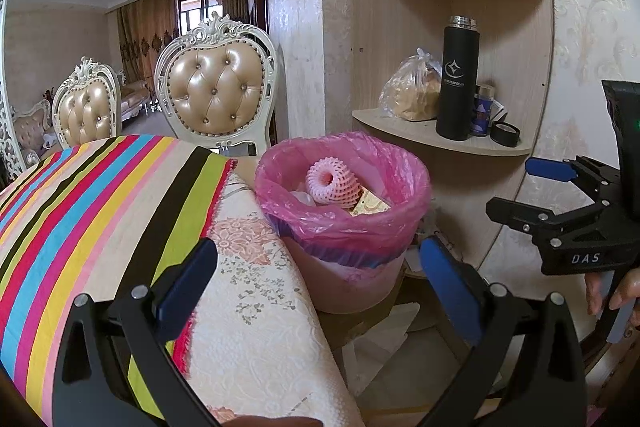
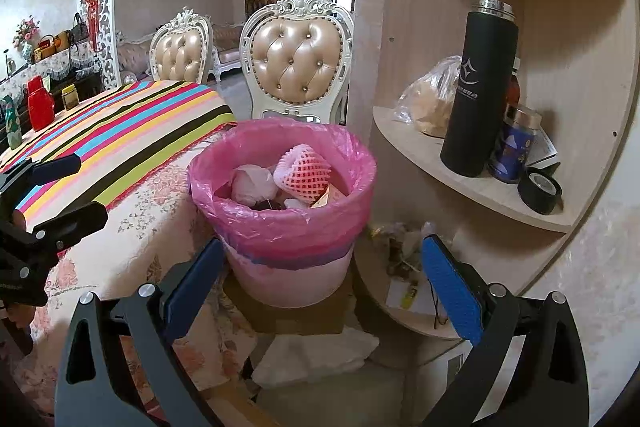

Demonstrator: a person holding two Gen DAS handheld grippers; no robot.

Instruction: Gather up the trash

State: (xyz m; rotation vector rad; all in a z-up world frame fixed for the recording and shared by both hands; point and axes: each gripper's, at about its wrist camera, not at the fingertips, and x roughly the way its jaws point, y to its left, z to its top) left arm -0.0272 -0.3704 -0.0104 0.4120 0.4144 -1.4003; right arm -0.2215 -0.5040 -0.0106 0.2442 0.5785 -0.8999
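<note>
Beside the striped tablecloth (image 2: 132,123) and corner shelf (image 2: 472,179), I held both grippers, left (image 1: 320,291) and right (image 2: 320,291), wide open and empty before the pink-lined bin (image 2: 280,227).

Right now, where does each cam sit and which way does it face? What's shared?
Left wrist: on the left gripper, open, over the table edge with its striped cloth, facing the pink-lined bin; the right gripper and fingers of a hand show at far right.
Right wrist: on the right gripper, open, facing the bin more squarely and the corner shelf; the left gripper shows at left.
Shared: bin, foam fruit net, black flask, chairs.
</note>
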